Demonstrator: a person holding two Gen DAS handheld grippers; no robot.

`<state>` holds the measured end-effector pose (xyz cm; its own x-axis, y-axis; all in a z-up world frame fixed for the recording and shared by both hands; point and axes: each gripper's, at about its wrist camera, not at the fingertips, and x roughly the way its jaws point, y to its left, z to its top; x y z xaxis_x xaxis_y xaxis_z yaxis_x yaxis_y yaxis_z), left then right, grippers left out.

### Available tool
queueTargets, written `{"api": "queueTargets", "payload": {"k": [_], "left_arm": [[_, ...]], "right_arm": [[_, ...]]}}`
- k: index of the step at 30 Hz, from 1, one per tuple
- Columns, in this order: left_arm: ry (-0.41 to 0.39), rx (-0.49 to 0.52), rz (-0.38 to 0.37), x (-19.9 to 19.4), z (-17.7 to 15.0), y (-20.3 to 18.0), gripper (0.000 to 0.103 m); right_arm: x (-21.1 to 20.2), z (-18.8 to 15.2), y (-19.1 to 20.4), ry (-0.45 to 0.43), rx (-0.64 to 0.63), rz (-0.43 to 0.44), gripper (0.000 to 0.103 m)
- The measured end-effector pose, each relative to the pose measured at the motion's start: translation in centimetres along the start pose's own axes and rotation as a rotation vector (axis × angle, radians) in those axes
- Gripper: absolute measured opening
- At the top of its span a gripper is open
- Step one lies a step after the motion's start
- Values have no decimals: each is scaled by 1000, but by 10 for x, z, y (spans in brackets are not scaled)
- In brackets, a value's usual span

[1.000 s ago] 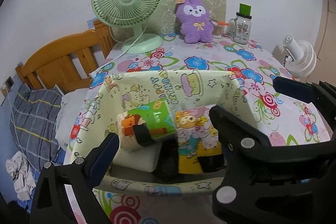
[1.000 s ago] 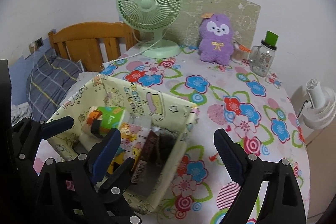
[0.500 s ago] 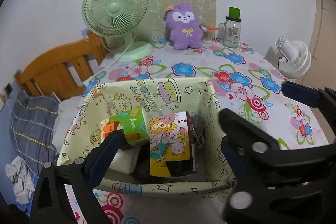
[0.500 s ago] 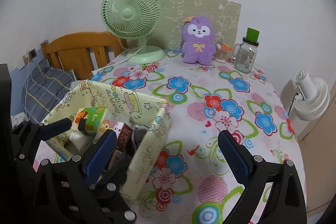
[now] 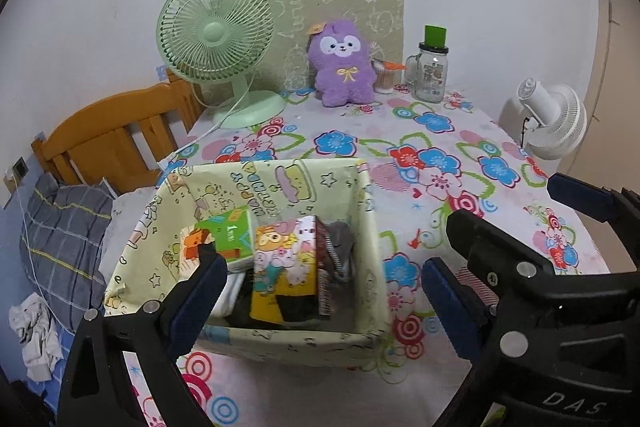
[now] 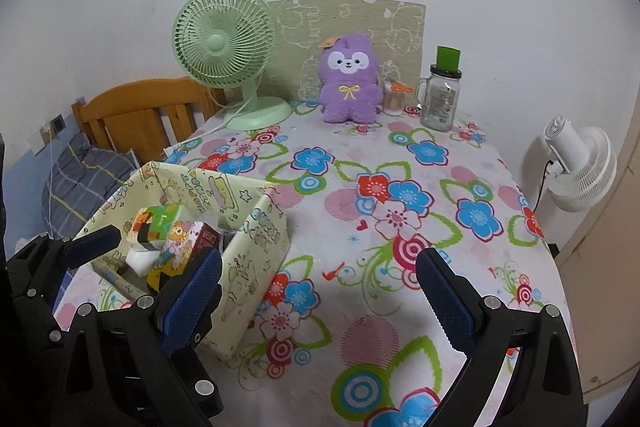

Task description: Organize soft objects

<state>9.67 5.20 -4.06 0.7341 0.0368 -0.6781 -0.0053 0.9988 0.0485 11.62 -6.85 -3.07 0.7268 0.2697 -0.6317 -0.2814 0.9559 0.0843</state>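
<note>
Both grippers hang over the near end of the flowered table, and neither holds anything: the left gripper has its jaws spread wide above the near wall of the fabric box, and the right gripper has its jaws just as wide over bare cloth to the right of the box. The box already holds a green carton, a cartoon-printed packet and a spiral notebook standing together, with something dark and grey behind them that is too crowded to name. The one soft thing left out appears to be the purple plush toy, sitting upright at the far edge against a beige board, between the green fan and a small cup beside a glass jar. The step in hand looks like the reach for that toy. The next move calls for a long forward reach down the middle of the table, probably with the right gripper, closing on the toy's body without nudging the cup close at its side. The middle stretch is open; the fan's cord trails off the left edge, and a white fan stands beyond the right edge.
</note>
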Motion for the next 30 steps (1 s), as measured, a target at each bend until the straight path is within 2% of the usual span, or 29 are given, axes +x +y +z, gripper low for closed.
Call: {"api": "queueTargets", "payload": {"k": [11, 30], "left_arm": [[-32, 14, -38, -16, -2, -27, 99], [-86, 6, -32, -32, -7, -56, 99]], "right_arm": [[-29, -10, -23, -53, 17, -58, 101], [-55, -22, -62, -100, 47, -83, 102]]}}
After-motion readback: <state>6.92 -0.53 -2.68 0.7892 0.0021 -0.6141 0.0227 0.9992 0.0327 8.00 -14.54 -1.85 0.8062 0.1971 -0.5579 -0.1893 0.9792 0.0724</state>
